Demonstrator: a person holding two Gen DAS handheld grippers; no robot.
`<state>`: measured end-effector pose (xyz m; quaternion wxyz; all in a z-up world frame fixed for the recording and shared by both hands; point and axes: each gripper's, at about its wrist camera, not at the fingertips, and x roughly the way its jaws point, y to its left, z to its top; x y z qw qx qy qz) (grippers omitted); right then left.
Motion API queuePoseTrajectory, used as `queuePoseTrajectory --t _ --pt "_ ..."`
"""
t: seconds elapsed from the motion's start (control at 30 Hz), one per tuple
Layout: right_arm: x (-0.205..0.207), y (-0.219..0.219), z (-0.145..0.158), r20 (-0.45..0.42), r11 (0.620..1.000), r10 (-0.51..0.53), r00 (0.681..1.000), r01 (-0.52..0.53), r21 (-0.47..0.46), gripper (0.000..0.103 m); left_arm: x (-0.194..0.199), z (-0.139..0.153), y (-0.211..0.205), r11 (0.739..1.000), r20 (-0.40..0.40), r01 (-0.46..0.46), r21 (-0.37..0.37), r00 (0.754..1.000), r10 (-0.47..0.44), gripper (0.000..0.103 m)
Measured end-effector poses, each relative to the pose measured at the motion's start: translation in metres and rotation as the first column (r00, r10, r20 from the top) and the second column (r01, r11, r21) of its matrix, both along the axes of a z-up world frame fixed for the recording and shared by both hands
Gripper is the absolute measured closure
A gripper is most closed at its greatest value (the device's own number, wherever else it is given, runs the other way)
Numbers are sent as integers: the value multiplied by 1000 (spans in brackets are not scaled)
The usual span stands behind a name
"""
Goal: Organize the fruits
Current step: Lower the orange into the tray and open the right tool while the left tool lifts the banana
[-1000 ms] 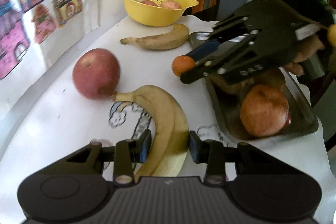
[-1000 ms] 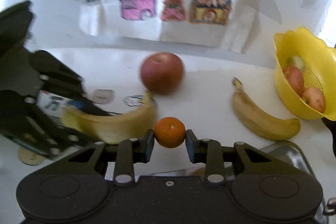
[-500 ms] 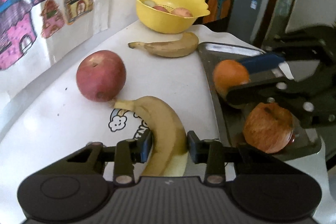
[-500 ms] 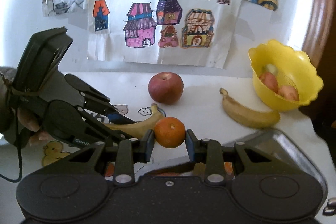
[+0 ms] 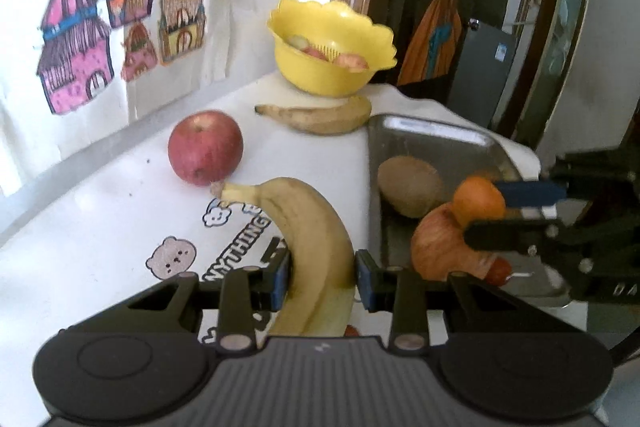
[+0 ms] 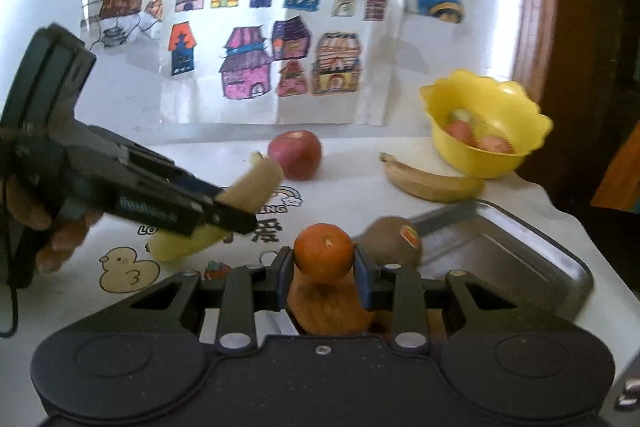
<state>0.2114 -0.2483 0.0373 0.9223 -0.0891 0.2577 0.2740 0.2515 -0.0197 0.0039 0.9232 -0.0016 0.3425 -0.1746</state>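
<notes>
Left claw [image 5: 322,275]: clenched on the large banana [image 5: 308,227], both blue pads against its sides; the jaws have just been closing in on it, with the fruit between them.
Large banana: stem end points toward the red apple [image 5: 205,147] and lies just beside it; in the right wrist view the fruit appears tilted with its stem end raised, though whether it is clear of the surface cannot be told.
Right claw [image 6: 323,277]: clenched on the small orange [image 6: 323,251], pads pressed to both sides.
Small orange: held above the near end of the metal tray [image 6: 520,247], directly over a reddish apple [image 6: 328,311] that lies in the tray.
Metal tray contents: a brown kiwi [image 6: 390,239] with a sticker, just beside the orange; the reddish apple below the claw; a small red item at the tray's near edge, too small to identify.
Red apple: upright on the white surface [image 5: 100,227], near the wall.
Second banana [image 6: 432,179]: lying flat on the surface, touching or nearly touching the base of the yellow bowl [image 6: 484,155].
Yellow bowl: at the far corner of the surface, holding several pinkish and pale fruits.
Surface: white, printed with cartoon figures and lettering.
Wall: covered with coloured drawings of houses [image 6: 280,63].
Person: a hand [image 6: 44,223] is visible gripping the left device.
</notes>
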Motion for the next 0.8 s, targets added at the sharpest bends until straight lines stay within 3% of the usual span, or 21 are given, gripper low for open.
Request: queuePoseTrajectory --t 0.43,0.8 --pt "-33 -46 -5 30 992 -122 992 122 24 69 -16 38 -32 1000 99 22 -17 995 -20 66" --pt "-29 -60 -10 69 983 -183 981 180 35 68 -14 74 -42 999 183 4 -46 983 5 66"
